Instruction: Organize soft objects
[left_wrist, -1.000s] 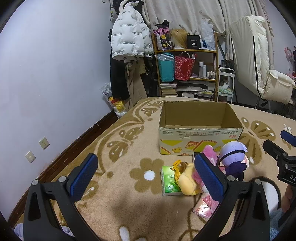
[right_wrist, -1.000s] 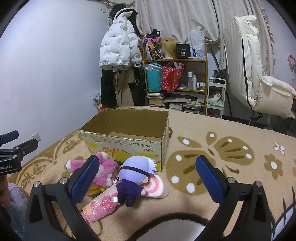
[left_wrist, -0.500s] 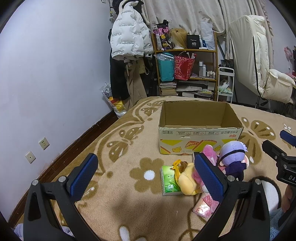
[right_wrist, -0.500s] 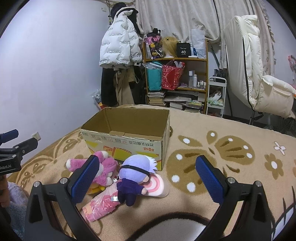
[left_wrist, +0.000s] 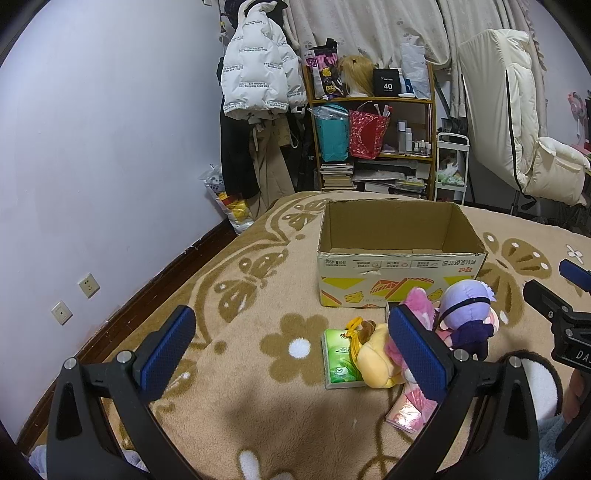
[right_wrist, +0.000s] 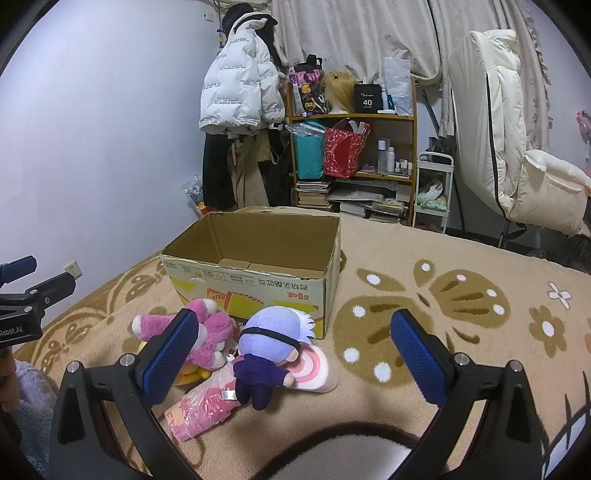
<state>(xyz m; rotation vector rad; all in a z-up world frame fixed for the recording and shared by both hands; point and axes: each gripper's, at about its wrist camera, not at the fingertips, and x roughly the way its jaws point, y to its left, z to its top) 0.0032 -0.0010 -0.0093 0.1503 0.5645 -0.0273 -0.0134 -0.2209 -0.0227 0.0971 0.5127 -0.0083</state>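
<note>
An open, empty cardboard box (left_wrist: 400, 254) (right_wrist: 258, 273) stands on the patterned blanket. In front of it lie a purple-haired doll (left_wrist: 467, 314) (right_wrist: 271, 350), a pink plush (left_wrist: 419, 306) (right_wrist: 210, 332), a yellow plush (left_wrist: 373, 360), a green tissue pack (left_wrist: 340, 354) and a pink plastic packet (right_wrist: 201, 406) (left_wrist: 406, 408). My left gripper (left_wrist: 291, 350) is open and empty, held above the blanket short of the toys. My right gripper (right_wrist: 291, 350) is open and empty, hovering over the purple-haired doll.
The bed's brown flower-pattern blanket (left_wrist: 221, 295) runs to a wall on the left. Behind the bed stand a cluttered shelf (left_wrist: 373, 140), hanging coats (left_wrist: 258, 85) and a white padded chair (right_wrist: 517, 155). A dark-rimmed white patch (right_wrist: 351, 454) lies at the near edge.
</note>
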